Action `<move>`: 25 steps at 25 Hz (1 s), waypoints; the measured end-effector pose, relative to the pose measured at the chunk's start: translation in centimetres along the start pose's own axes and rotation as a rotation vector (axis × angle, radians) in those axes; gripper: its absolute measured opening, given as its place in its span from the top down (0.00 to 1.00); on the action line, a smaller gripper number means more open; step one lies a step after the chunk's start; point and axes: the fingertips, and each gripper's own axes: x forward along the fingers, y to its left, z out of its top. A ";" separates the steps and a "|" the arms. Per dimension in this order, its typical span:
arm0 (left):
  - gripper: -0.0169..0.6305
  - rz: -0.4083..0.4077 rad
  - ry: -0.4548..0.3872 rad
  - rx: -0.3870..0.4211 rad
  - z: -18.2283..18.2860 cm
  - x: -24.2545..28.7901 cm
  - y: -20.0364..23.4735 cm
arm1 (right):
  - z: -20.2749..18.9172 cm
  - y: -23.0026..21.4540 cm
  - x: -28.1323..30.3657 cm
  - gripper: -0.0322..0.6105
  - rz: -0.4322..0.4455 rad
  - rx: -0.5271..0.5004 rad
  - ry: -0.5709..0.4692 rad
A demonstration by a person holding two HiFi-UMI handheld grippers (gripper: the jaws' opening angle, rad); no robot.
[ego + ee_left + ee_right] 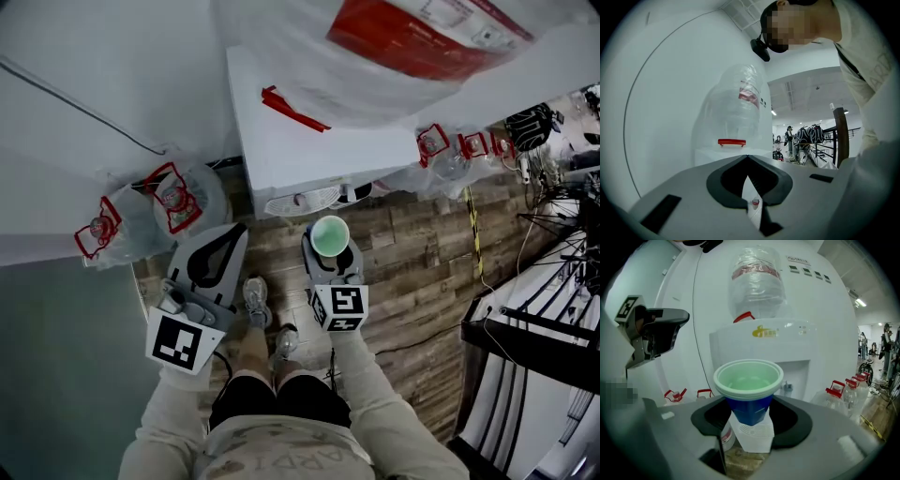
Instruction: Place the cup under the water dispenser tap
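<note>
Two grippers are out in front of us, and only one is at work. On the left, the left gripper [747,158] has its fingers [689,192] closed tip to tip on nothing, idle beside the dispenser. To its right, the right gripper [749,402] has its fingers [820,437] clamped on the blue lower wall of the cup [749,380]. The cup stands upright, its green mouth open, and looks empty.

We judge the step in hand to be the carry. The cup is in the air in front of the water dispenser [787,341], near its recess but not yet under the tap [786,388]. Next, we should push the cup farther in and a little right, keeping it level. It should settle on the drip tray [752,434] beneath the tap before the fingers loosen.

No worktop carries anything; the dispenser stands on a wooden floor [422,272] against a white wall [75,56]. Clear bottles with red handles [178,199] lie on the floor at the left and more bottles [439,148] at the right. A black rack [534,342] stands at the far right.
</note>
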 end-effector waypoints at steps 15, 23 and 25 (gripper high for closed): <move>0.97 0.012 0.029 0.001 -7.2 -0.6 -0.6 | -10.1 0.3 5.9 0.54 0.061 -0.053 0.073; 0.97 0.020 0.044 0.002 -10.5 -1.1 -0.8 | -13.8 -0.5 9.4 0.54 0.059 -0.060 0.104; 0.97 0.022 0.044 -0.001 -10.9 -1.2 -0.9 | -14.2 -0.6 10.3 0.54 0.060 -0.079 0.110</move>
